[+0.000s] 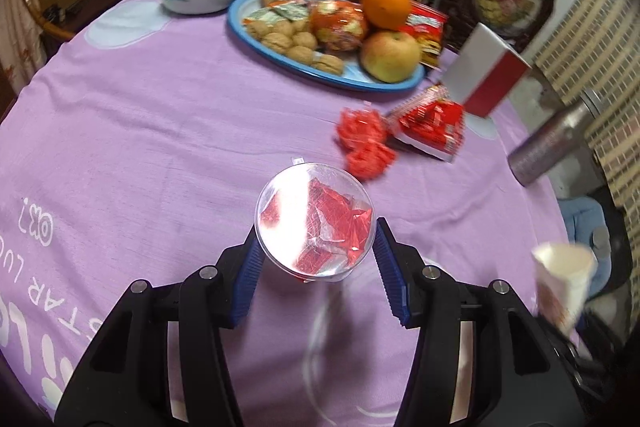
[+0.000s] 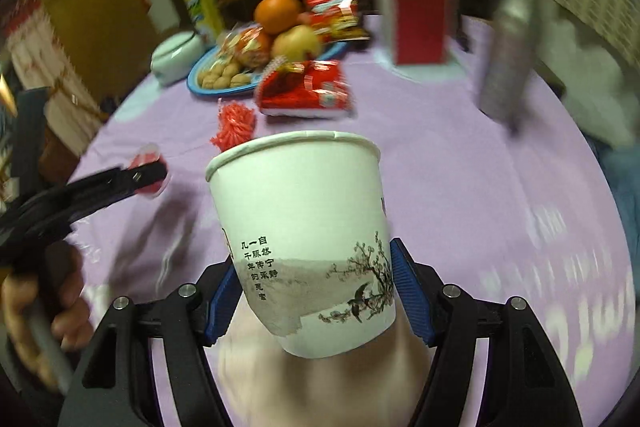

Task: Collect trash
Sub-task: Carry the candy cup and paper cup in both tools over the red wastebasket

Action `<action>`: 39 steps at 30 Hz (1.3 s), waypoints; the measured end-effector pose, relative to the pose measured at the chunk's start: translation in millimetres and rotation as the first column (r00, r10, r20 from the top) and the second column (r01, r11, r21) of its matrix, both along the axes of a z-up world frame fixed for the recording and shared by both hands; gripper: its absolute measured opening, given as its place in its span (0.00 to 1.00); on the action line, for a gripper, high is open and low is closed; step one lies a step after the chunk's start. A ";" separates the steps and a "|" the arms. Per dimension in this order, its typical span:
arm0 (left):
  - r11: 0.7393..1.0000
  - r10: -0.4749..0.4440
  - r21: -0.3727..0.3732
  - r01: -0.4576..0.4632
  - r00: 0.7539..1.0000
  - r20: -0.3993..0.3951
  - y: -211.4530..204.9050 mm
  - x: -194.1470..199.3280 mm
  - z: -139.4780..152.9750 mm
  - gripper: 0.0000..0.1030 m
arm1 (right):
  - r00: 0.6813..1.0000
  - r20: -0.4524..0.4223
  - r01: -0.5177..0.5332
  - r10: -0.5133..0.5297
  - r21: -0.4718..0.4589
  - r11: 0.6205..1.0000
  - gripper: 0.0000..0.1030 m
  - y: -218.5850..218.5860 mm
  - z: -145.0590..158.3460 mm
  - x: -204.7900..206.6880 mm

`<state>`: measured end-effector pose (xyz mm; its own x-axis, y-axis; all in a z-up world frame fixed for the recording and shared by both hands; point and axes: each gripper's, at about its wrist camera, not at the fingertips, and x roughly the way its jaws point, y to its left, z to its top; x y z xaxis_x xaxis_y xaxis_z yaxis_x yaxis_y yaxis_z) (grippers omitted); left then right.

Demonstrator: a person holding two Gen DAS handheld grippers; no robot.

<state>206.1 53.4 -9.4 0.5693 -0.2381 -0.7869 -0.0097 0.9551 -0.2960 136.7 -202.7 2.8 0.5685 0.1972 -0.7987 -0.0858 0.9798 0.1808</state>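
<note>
So right now both hands are loaded. Nearest the camera, the left gripper [image 1: 316,259] is clamped on a clear plastic cup [image 1: 315,219] with red wrappers [image 1: 336,223] already stuffed inside, held over the near part of the purple tablecloth [image 1: 160,131]. The right gripper [image 2: 312,291] has its blue pads squeezed on the sides of a printed paper cup [image 2: 300,227], tilted a bit and lifted off the cloth, looks like.

Step in hand, I'd guess: gathering the cups, maybe about to nest or dump one into the other.

Further out, loose trash not yet collected: a crumpled red wrapper [image 1: 362,143] mid-table and just beyond it a red snack bag [image 1: 432,127], lying beside the red-and-white box [image 1: 486,71]. The blue fruit plate [image 1: 344,77] toward the far edge probably stays.

Next move probably needs a free gripper, so one cup has to go somewhere first.
</note>
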 end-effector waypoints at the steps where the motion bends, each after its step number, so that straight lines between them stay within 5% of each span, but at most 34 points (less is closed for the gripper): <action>1: 1.000 -0.011 0.000 0.011 1.000 0.005 -3.1 -2.1 1.0 0.52 | 0.999 0.000 0.032 -0.032 0.026 0.999 0.67 -12.7 -0.1 -19.6; 7: 0.991 -0.130 0.014 0.130 0.991 0.041 -39.2 -28.2 10.5 0.52 | 0.978 -0.003 0.210 -0.210 0.083 0.974 0.67 -70.5 -10.3 -125.0; 12: 0.962 -0.271 -0.016 0.273 0.958 0.095 -72.9 -62.9 24.3 0.52 | 0.955 0.008 0.293 -0.296 0.123 0.948 0.67 -101.5 -15.6 -187.0; 30: 0.799 -0.601 0.092 0.595 0.784 0.156 -186.6 -204.3 43.6 0.52 | 0.921 0.108 0.348 -0.375 0.213 0.913 0.67 -139.1 -11.7 -289.1; 39: 0.668 -0.744 0.133 0.733 0.653 0.138 -241.2 -270.8 31.1 0.52 | 0.875 0.130 0.428 -0.466 0.242 0.871 0.67 -170.1 -14.4 -347.5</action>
<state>-64.7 -187.8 21.7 0.3481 -0.5939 -0.7254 0.7499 0.6407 -0.1648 -210.8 -372.8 -11.6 0.7623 0.0310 -0.6464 0.3035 0.8651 0.3994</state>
